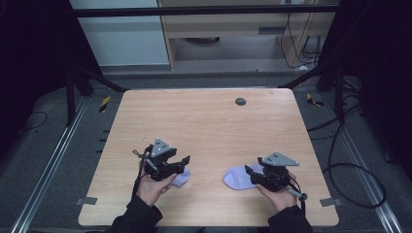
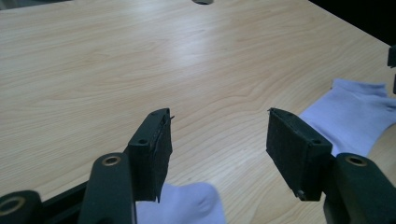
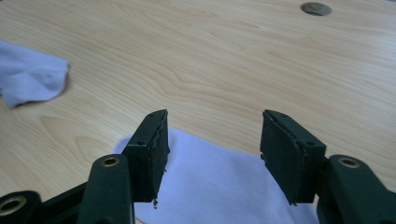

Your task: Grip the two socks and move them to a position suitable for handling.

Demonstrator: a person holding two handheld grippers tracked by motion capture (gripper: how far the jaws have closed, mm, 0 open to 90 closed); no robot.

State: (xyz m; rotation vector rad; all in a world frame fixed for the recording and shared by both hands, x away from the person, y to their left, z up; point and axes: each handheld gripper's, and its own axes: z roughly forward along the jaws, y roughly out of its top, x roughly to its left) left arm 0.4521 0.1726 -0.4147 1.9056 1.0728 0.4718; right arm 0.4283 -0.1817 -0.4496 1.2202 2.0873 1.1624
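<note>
Socks: two pale lavender fabric ankle socks lie flat on the light wood-grain desk [image 1: 209, 126], near its front edge. Left sock [image 1: 180, 177] sits directly beneath the left gripper [image 1: 183, 161]; right sock [image 1: 236, 176] lies under and ahead of the right gripper [image 1: 248, 171], its long axis running toward the desk's centre. Each hand is nearest its own sock. Both sets of jaws stand wide and empty, nothing pressed between the pads, poised just above the fabric. Judged next move: either gripper need only descend. A round grommet hole [image 1: 240, 101] marks the desk's far side. Dark floor, cables and a cabinet lie beyond the desk.
</note>
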